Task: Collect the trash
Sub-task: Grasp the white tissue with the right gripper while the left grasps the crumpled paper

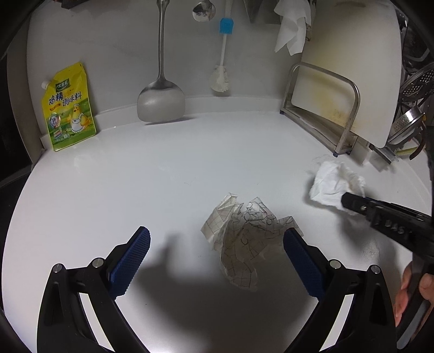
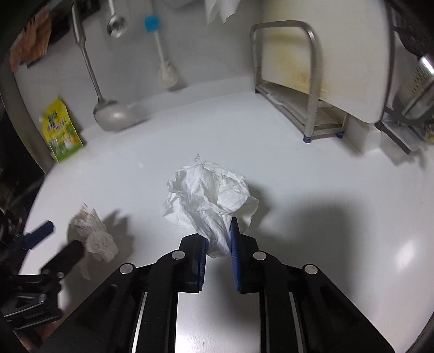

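The right gripper is clamped on one crumpled white tissue: its two blue pads pinch the lower tail of the wad, and the bulk of the tissue stands out beyond the fingertips over the white countertop. In the left wrist view the same tissue sits at the tip of the right gripper, well to the right of the left fingers, and part of the person's hand shows at the frame's right edge.

The left gripper stands with its jaws spread wide and nothing pressed between the two blue pads. One crumpled sheet of grid-printed paper lies on the countertop between the fingers, closer to the right-hand pad and seemingly just beside it; whether it touches cannot be told. In the right wrist view that paper lies to the left of the tissue, apart from it.

That makes two pieces of trash: one tissue, one printed paper.

Further out, along the back wall, stand one yellow seasoning pouch, one hanging metal spatula, one blue-headed brush and one spoon. To the right, one white cutting board leans in one metal rack, with a white cloth hanging above.
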The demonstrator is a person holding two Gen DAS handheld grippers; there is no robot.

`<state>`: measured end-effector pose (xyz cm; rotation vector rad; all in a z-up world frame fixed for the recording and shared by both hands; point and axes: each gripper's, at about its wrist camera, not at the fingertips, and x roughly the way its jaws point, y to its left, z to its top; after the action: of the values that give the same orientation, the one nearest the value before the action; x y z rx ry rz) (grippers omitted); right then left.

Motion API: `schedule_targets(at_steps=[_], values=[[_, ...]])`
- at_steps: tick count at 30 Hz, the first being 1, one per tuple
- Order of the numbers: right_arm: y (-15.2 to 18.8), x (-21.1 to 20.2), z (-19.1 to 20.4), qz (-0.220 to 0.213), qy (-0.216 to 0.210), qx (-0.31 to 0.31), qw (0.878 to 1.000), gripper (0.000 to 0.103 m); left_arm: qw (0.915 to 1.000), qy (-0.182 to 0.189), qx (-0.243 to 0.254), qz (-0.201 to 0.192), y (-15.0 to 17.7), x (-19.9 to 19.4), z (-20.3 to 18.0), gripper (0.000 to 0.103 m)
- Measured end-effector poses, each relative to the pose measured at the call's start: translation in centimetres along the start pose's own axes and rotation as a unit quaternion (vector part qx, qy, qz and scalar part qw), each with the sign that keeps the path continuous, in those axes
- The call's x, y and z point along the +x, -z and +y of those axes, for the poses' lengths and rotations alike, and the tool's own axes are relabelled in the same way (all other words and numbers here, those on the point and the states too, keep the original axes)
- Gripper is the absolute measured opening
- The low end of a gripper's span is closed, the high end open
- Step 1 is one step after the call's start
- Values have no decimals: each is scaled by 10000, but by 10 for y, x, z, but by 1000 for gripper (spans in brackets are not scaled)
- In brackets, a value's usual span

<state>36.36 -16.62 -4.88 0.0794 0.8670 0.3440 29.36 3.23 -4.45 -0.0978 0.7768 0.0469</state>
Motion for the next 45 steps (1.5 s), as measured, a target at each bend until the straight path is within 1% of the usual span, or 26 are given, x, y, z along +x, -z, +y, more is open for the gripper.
schedule_targets(at_steps=[3,7,10,11,13,16,19,21,23,24,25,28,29,32,35,38,45], values=[[1,-10,-4,-162,-178,107,9997,15,10000,2,38,-9,-2,2,-6,97],[1,-14,-4,-258,-348,108,9990,15,9998,-132,116,28,-3,7,-10,97],[1,-14,-3,-238,-410,103,9988,15,9996,-246,94,140,-4,14,-9,97],[1,-13,-2,-199,-427,104,9988,15,9992,-314,86,217,-4,19,-8,97],[2,-10,-2,-95,-452,89,9989,15,9988,-335,82,352,-5,26,-7,97],[3,-8,-1,-55,-440,88,9990,15,9985,-396,129,366,-6,31,-8,97],[1,-10,-1,-106,-444,98,9989,15,9982,-440,258,300,-8,32,-13,94],[2,-11,-2,-139,-436,117,9989,15,9982,-402,320,315,-7,33,-16,84],[2,-11,-2,-139,-439,118,9989,15,9978,-363,355,433,-6,38,-18,65],[2,-11,-2,-143,-432,114,9989,15,9977,-337,349,479,-5,39,-18,61],[2,-11,-2,-141,-436,102,9989,15,9978,-301,327,496,-5,40,-17,55],[1,-12,-3,-155,-436,75,9989,15,9982,-221,278,475,-5,39,-15,51],[2,-13,-3,-160,-433,72,9989,15,9983,-193,271,478,-6,39,-15,46],[2,-14,-3,-181,-427,84,9989,15,9983,-165,261,486,-6,39,-14,39],[2,-14,-4,-184,-418,74,9989,15,9986,-161,254,429,-7,36,-13,33],[3,-16,-3,-211,-424,76,9988,15,9989,-250,294,261,-9,29,-12,31],[13,-30,-3,-338,-446,95,9984,15,9992,-249,295,-52,-3,3,-9,28]])
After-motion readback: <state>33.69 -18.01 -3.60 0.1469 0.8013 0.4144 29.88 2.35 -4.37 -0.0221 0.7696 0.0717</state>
